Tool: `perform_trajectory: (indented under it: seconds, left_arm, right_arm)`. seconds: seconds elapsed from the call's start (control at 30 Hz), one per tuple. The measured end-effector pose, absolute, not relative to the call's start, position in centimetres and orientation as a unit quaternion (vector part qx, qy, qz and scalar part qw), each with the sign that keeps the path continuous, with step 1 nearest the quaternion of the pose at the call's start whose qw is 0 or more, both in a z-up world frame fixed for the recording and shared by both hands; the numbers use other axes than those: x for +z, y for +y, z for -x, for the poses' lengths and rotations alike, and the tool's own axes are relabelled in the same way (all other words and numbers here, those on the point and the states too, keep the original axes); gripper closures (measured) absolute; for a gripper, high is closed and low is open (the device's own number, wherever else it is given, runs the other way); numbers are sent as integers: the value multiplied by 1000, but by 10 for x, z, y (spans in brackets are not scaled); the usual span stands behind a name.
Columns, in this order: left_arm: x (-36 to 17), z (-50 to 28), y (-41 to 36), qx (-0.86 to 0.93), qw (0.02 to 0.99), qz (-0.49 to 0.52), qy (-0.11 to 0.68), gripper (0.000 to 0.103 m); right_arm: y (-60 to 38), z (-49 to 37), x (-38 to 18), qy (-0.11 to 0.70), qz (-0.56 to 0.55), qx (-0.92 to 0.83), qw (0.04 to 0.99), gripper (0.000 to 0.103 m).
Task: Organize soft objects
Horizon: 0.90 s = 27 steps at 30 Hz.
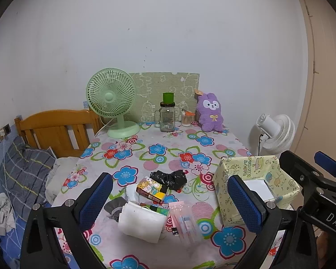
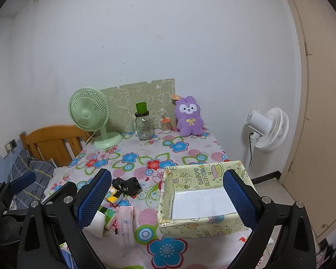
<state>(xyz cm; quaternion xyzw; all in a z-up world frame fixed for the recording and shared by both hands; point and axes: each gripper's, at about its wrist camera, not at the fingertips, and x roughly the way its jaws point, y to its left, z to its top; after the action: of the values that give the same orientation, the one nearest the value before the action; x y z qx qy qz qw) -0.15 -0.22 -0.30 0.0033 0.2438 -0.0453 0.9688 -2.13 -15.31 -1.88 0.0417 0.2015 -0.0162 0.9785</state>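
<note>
A pile of small items lies on the floral tablecloth [image 1: 145, 152]: a white folded cloth [image 1: 141, 222], a grey sock [image 1: 114, 206], a black crumpled bag [image 1: 169, 179], a cartoon box [image 1: 150, 189] and a pink packet [image 1: 184, 223]. A yellow birthday-print box [image 1: 255, 186], open-topped, stands at the right and also shows in the right wrist view [image 2: 201, 199]. A purple plush bunny [image 1: 209, 112] sits at the back. My left gripper [image 1: 170, 204] is open above the pile. My right gripper [image 2: 165, 198] is open over the box's left side.
A green desk fan [image 1: 112, 100], a glass jar with a green cup on top [image 1: 167, 116] and a toothpick holder [image 1: 187, 120] stand at the table's back. A white floor fan [image 1: 275, 132] is right of the table. A wooden bed headboard [image 1: 56, 130] and pillow are left.
</note>
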Motion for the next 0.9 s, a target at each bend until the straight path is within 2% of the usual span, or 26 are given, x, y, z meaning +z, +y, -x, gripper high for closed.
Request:
perform_trajectory:
  seconds: [0.9]
  left_arm:
    - [-5,3,6,-34,970,1,239,0]
  right_arm:
    - [-145,21,-20,196,-40,-14,980,2]
